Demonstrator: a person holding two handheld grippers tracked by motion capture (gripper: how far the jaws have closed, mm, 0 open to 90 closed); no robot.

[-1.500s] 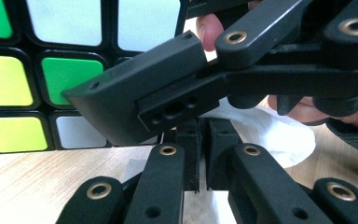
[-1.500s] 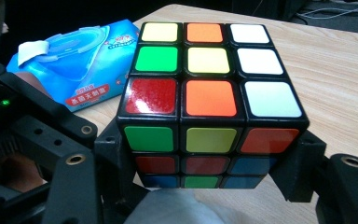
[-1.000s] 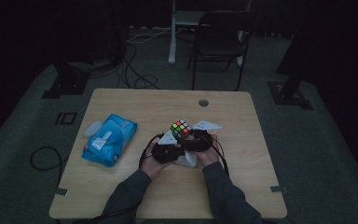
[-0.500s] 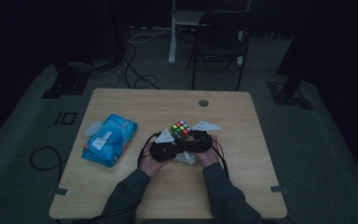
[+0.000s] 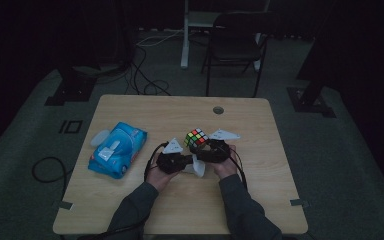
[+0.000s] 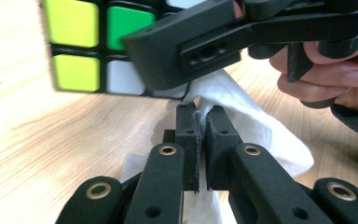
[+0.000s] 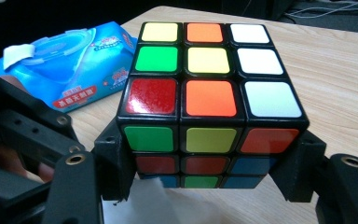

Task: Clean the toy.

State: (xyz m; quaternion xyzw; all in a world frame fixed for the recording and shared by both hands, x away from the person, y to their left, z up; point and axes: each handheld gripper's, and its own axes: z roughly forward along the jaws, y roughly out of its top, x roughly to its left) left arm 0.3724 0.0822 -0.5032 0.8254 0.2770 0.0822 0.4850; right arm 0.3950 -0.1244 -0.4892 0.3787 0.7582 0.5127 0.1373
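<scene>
Dim-lit wooden tabletop (image 5: 130,200): right hand-held gripper (image 7: 205,186) clamps the multicoloured plastic puzzle cube (image 7: 205,93), left hand-held gripper (image 6: 199,140) pinching a white wet wipe (image 6: 247,116) just beneath it.

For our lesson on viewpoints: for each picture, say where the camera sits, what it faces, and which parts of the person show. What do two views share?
High view: above the person's side, looking down on table; forearms, both hands show.
Left gripper view: rides left gripper, shut on wipe; the other hand shows.
Right gripper view: rides right gripper, gripping cube.
Shared: the cube; the blue wipes pack in high and right gripper views.
</scene>
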